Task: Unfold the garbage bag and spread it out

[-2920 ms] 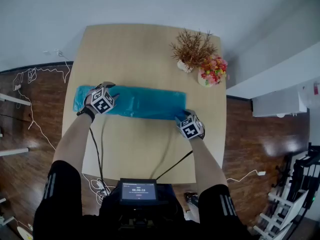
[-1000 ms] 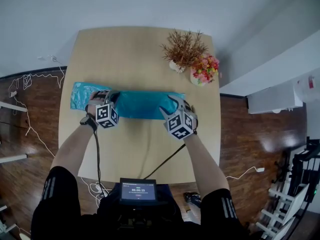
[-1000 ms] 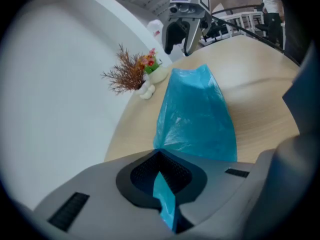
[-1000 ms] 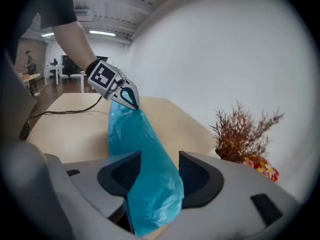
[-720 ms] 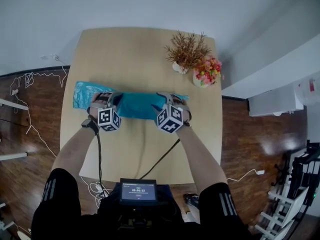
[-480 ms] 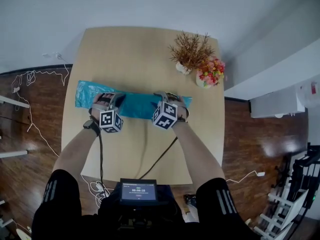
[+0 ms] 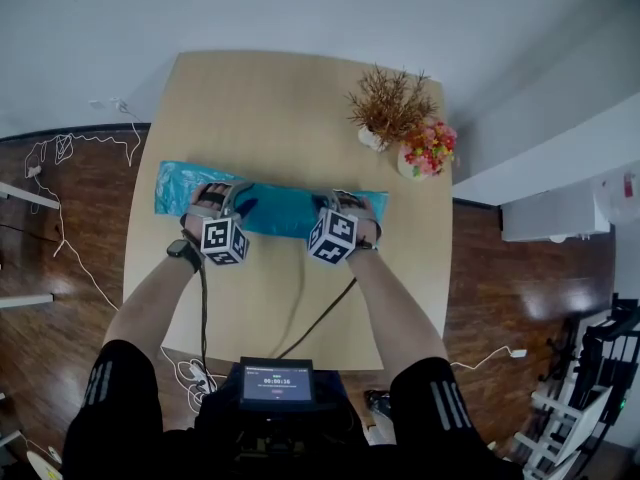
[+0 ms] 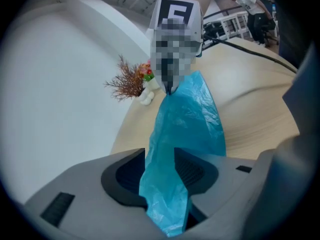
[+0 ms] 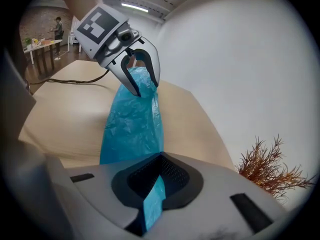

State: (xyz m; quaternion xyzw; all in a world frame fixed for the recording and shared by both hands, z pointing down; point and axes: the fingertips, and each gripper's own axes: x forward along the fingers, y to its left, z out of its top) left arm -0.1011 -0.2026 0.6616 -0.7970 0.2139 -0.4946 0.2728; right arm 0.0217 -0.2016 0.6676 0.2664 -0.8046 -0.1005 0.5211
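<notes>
Across the wooden table (image 7: 285, 98) the blue garbage bag (image 7: 285, 211) lies as a long folded strip. The right gripper (image 7: 347, 206) has just closed and pinches a fold of the bag. The left gripper (image 7: 229, 201) has just opened its jaws, with the bag loose between them.

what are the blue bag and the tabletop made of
The garbage bag looks like thin plastic film: translucent blue, slightly glossy, finely crinkled. The table is probably wood or wood-look laminate: pale, matt, with faint grain. Which of the two cannot be told.

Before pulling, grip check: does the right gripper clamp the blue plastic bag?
Yes, the blue plastic bag is pinched inside the right gripper.
</notes>
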